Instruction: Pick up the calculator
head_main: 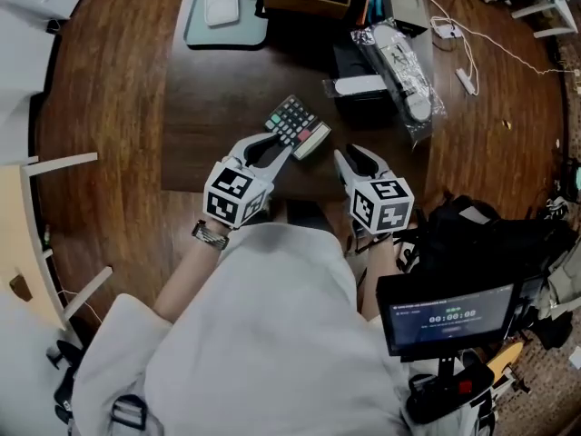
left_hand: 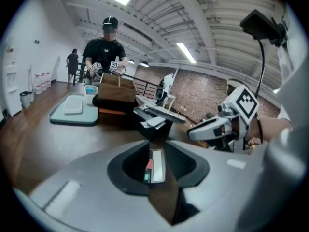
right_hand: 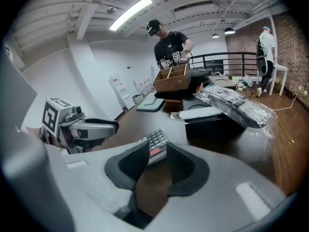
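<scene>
Calculator is lying just beyond the left claw, whose narrowly parted, empty jaws are risking nudging it away rather than straddling it.

I have bare tabletop to the left of the calculator; just behind it on the right, a black box topped by a wrapped bundle blocks passage.

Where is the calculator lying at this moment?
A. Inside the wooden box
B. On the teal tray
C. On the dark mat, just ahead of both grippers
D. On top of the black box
C: the head view shows the calculator lying on the dark mat, just past the tips of the left gripper and the right gripper.
</scene>
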`<control>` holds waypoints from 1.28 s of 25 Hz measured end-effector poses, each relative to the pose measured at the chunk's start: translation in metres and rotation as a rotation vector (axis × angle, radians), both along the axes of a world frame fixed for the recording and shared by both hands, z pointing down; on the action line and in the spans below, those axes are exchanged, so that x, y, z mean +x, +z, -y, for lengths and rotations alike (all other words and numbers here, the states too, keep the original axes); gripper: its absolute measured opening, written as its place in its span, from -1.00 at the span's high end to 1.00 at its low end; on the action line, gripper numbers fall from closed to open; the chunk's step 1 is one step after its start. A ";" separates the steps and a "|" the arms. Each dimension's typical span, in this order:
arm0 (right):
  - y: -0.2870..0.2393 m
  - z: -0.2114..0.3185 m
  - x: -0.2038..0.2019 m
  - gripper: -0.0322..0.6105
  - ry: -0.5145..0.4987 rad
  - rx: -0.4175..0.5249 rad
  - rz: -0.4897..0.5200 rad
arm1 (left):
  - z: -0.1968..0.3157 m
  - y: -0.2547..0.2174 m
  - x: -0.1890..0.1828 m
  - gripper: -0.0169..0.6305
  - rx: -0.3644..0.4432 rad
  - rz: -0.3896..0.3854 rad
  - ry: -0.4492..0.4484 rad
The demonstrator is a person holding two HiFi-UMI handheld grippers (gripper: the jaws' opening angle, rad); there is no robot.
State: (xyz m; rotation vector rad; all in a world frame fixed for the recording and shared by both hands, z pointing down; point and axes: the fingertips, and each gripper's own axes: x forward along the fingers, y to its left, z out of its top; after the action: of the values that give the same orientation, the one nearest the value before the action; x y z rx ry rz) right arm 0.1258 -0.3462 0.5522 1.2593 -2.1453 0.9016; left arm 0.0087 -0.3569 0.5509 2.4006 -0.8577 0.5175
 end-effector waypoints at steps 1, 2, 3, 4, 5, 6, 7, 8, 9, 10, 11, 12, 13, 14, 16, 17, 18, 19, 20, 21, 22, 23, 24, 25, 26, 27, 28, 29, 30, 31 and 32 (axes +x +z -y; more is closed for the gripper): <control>0.010 0.001 0.001 0.58 -0.018 -0.022 -0.013 | 0.002 0.012 0.001 0.57 -0.033 0.006 -0.013; 0.020 0.003 0.001 0.58 -0.040 -0.043 -0.020 | 0.006 0.022 0.003 0.54 -0.060 0.014 -0.025; 0.029 0.005 -0.001 0.58 -0.064 -0.066 -0.011 | 0.010 0.031 0.004 0.52 -0.080 0.022 -0.036; 0.037 0.007 -0.004 0.49 -0.087 -0.092 0.013 | 0.013 0.037 0.005 0.51 -0.094 0.029 -0.045; 0.045 0.007 -0.008 0.39 -0.104 -0.117 0.045 | 0.016 0.041 0.006 0.49 -0.105 0.035 -0.054; 0.051 0.008 -0.011 0.34 -0.113 -0.139 0.075 | 0.017 0.045 0.006 0.48 -0.116 0.039 -0.062; 0.058 0.008 -0.012 0.32 -0.114 -0.157 0.099 | 0.017 0.048 0.007 0.48 -0.127 0.043 -0.069; 0.065 0.009 -0.012 0.31 -0.109 -0.173 0.121 | 0.017 0.051 0.007 0.47 -0.136 0.047 -0.076; 0.071 0.009 -0.012 0.30 -0.101 -0.190 0.149 | 0.017 0.054 0.008 0.47 -0.143 0.051 -0.084; 0.076 0.010 -0.012 0.30 -0.091 -0.209 0.187 | 0.018 0.058 0.007 0.47 -0.149 0.053 -0.093; 0.079 0.012 -0.014 0.29 -0.074 -0.232 0.238 | 0.020 0.061 0.007 0.47 -0.153 0.054 -0.103; 0.082 0.014 -0.015 0.25 -0.050 -0.258 0.298 | 0.023 0.064 0.006 0.47 -0.156 0.056 -0.114; 0.084 0.017 -0.017 0.22 -0.020 -0.286 0.361 | 0.026 0.067 0.006 0.47 -0.156 0.058 -0.125; 0.087 0.019 -0.017 0.21 0.011 -0.316 0.416 | 0.029 0.068 0.005 0.47 -0.155 0.063 -0.134; 0.094 0.020 -0.016 0.21 0.052 -0.367 0.473 | 0.036 0.070 0.006 0.47 -0.146 0.076 -0.143; 0.097 0.020 -0.016 0.21 0.056 -0.385 0.477 | 0.039 0.070 0.006 0.47 -0.138 0.085 -0.140; 0.101 0.021 -0.017 0.21 0.053 -0.398 0.470 | 0.042 0.071 0.007 0.47 -0.131 0.095 -0.131; 0.104 0.021 -0.018 0.21 0.045 -0.408 0.460 | 0.046 0.072 0.008 0.46 -0.123 0.105 -0.119; 0.106 0.022 -0.020 0.21 0.036 -0.417 0.451 | 0.049 0.074 0.008 0.45 -0.118 0.113 -0.104; 0.108 0.023 -0.022 0.21 0.028 -0.427 0.444 | 0.051 0.075 0.009 0.43 -0.115 0.117 -0.091; 0.110 0.022 -0.024 0.21 0.020 -0.438 0.438 | 0.054 0.075 0.009 0.43 -0.118 0.117 -0.081; 0.111 0.021 -0.026 0.21 0.014 -0.450 0.433 | 0.055 0.076 0.009 0.43 -0.124 0.113 -0.072; 0.114 0.019 -0.028 0.21 0.008 -0.462 0.429 | 0.056 0.077 0.010 0.42 -0.132 0.110 -0.064; 0.116 0.017 -0.029 0.23 0.004 -0.474 0.424 | 0.056 0.079 0.011 0.40 -0.140 0.110 -0.055; 0.118 0.015 -0.030 0.32 0.003 -0.486 0.423 | 0.057 0.080 0.011 0.39 -0.147 0.114 -0.047; 0.120 0.014 -0.030 0.37 0.007 -0.497 0.427 | 0.057 0.081 0.010 0.37 -0.154 0.118 -0.041; 0.121 0.013 -0.031 0.46 0.013 -0.507 0.435 | 0.058 0.082 0.010 0.34 -0.163 0.117 -0.037; 0.122 0.011 -0.032 0.56 0.023 -0.518 0.443 | 0.058 0.082 0.010 0.31 -0.173 0.109 -0.033; 0.123 0.009 -0.031 0.56 0.036 -0.530 0.449 | 0.059 0.080 0.010 0.26 -0.185 0.093 -0.030; 0.125 0.008 -0.030 0.56 0.049 -0.541 0.459 | 0.060 0.079 0.010 0.14 -0.198 0.076 -0.024; 0.126 0.006 -0.029 0.57 0.060 -0.550 0.472 | 0.061 0.077 0.010 0.04 -0.210 0.069 -0.011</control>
State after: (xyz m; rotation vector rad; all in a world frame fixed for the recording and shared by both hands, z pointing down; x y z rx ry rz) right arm 0.0965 -0.3524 0.6781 0.8905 -1.9650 1.8085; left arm 0.0184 -0.4178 0.6283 2.1976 -0.8023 0.6553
